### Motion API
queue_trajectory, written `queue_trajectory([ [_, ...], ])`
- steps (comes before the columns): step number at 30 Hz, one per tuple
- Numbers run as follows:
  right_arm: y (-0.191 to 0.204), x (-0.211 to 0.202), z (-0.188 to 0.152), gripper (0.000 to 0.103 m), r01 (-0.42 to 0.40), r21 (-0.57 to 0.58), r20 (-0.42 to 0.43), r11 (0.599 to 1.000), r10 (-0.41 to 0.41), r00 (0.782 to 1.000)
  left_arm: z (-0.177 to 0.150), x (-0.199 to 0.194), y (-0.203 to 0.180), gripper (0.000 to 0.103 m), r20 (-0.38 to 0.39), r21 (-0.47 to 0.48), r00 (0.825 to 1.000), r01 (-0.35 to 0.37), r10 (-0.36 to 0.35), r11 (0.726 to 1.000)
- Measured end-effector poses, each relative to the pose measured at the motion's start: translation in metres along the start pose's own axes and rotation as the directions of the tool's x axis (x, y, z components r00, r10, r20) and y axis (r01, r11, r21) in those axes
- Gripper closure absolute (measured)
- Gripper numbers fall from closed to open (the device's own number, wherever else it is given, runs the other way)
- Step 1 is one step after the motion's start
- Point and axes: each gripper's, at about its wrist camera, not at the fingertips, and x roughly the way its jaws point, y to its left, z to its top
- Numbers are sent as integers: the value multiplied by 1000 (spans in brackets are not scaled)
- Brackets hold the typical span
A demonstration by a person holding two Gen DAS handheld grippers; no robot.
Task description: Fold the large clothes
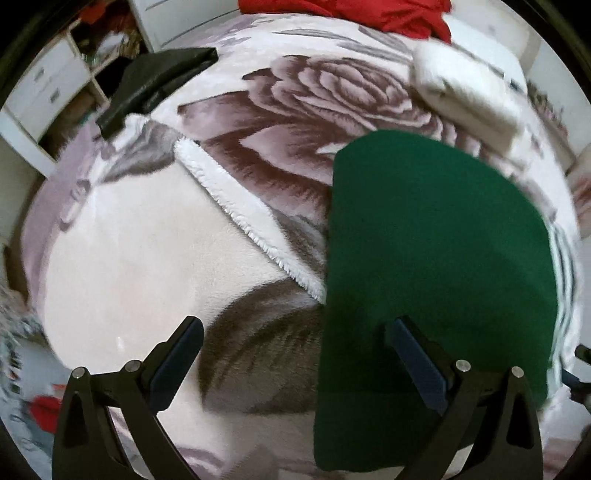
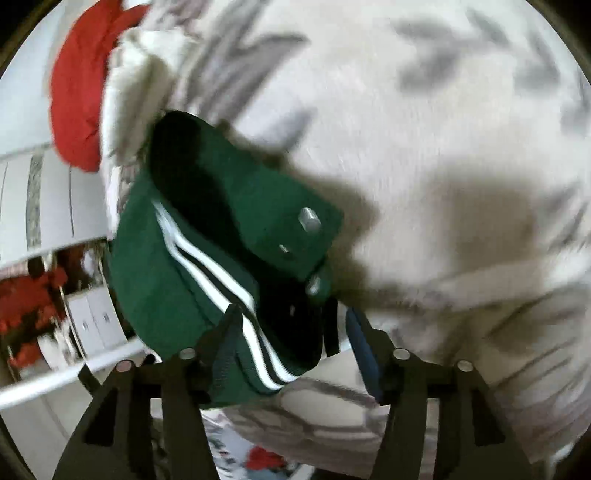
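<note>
A dark green garment point(image 1: 436, 266) lies folded flat on the rose-print blanket point(image 1: 147, 240), at the right of the left wrist view. My left gripper point(image 1: 295, 328) is open above the garment's left edge, its right finger point(image 1: 417, 354) over the green cloth. In the right wrist view the same green garment point(image 2: 207, 236), with white stripes and metal snaps, lies between the fingers of my right gripper point(image 2: 291, 314). The jaws stand apart around its striped edge; the view is blurred.
A folded black garment point(image 1: 155, 85) lies at the far left of the bed. A red garment point(image 1: 351, 11) and a folded white one point(image 1: 469, 92) lie at the far edge. White drawers and shelves point(image 1: 48, 88) stand to the left.
</note>
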Motion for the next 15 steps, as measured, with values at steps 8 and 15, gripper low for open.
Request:
queue_trajectory([
  [8,59,34,65,12,-102,-328,-85,939,78,993,11,47,15,0,-86,-97,957,267,-276,959],
  [15,68,121,112,3,-201,-411,-348,889,51,936,8,89,22,0,-68,-274,759,610,-648,743],
])
